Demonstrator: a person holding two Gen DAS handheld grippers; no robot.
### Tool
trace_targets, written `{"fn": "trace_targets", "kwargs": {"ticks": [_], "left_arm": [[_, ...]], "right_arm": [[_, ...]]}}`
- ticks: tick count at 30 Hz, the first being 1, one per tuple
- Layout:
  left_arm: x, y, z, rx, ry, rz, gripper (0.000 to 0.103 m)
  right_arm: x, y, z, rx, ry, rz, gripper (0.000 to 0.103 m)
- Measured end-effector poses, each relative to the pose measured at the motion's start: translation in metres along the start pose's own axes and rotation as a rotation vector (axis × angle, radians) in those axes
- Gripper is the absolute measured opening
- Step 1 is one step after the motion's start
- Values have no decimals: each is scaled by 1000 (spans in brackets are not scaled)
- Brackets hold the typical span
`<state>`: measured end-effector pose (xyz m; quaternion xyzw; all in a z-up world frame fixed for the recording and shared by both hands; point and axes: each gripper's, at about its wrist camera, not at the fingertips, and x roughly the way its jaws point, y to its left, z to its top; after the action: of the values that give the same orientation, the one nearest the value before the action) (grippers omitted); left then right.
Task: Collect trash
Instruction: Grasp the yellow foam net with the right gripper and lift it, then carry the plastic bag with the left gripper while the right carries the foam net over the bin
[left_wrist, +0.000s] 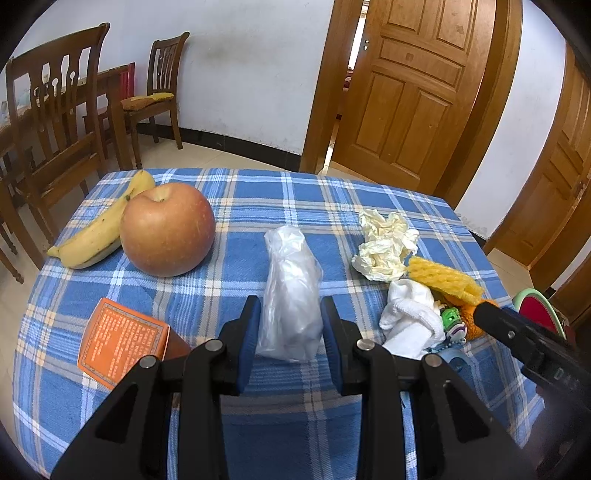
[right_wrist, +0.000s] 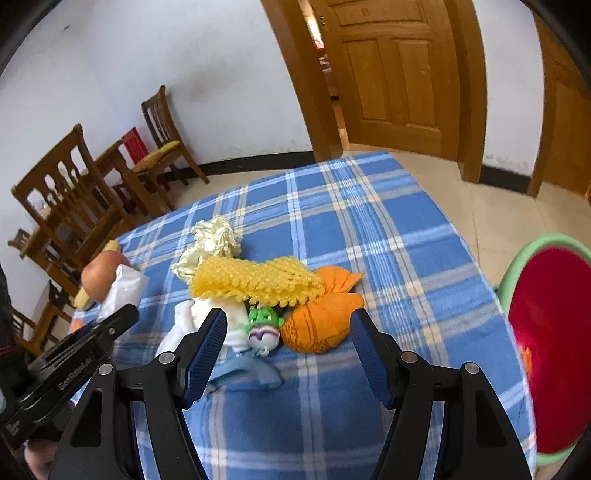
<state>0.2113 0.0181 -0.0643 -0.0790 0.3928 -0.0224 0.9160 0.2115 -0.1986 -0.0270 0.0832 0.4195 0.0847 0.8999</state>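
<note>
A: From the left side of the blue checked tablecloth (left_wrist: 295, 413), what?

B: At far left, a banana (left_wrist: 96, 229), touching an apple (left_wrist: 168, 229) just beside it. Nearer the camera, an orange box (left_wrist: 120, 341).

A: And in the middle?

B: A crumpled clear plastic bag (left_wrist: 291, 295), lying flat on the cloth. Left gripper (left_wrist: 291, 339) around its near end, blue pads on both sides, jaws apart; contact with the bag not possible to tell.

A: Further right?

B: A crumpled cream paper (left_wrist: 384, 245), then a yellow foam net (right_wrist: 255, 282) touching it. In front of the net, a white cloth (right_wrist: 201, 325), a small green toy (right_wrist: 263, 326) and orange peel (right_wrist: 319, 325), all close together in one heap.

A: The right gripper?

B: Right gripper (right_wrist: 290, 349) held wide apart, low over this heap, nothing clamped; toy and peel between the two pads, white cloth behind the left pad.

A: At the far right?

B: A red bin with green rim (right_wrist: 550, 343), beside the table edge, below the cloth level.
</note>
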Motion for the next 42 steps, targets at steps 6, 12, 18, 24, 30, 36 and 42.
{"fn": "trace_targets", "kwargs": {"ticks": [6, 12, 18, 24, 30, 36, 42], "left_arm": [[1, 0, 0, 3, 2, 0, 33], [2, 0, -1, 4, 0, -4, 33], [1, 0, -1, 4, -5, -7, 33], [-4, -3, -1, 11, -15, -18, 33], [-15, -10, 0, 27, -39, -40, 33], [-31, -25, -1, 66, -62, -73, 33], [-49, -44, -8, 104, -57, -114, 33]], "right_arm": [[13, 18, 15, -175, 1, -79, 70], [31, 24, 20, -225, 37, -29, 46], [31, 23, 17, -184, 53, 33, 9], [-1, 16, 12, -114, -15, 97, 8], [-44, 15, 4, -47, -84, 185, 8], [-83, 9, -10, 4, -141, 177, 8], [-118, -13, -24, 80, -194, 169, 8]]}}
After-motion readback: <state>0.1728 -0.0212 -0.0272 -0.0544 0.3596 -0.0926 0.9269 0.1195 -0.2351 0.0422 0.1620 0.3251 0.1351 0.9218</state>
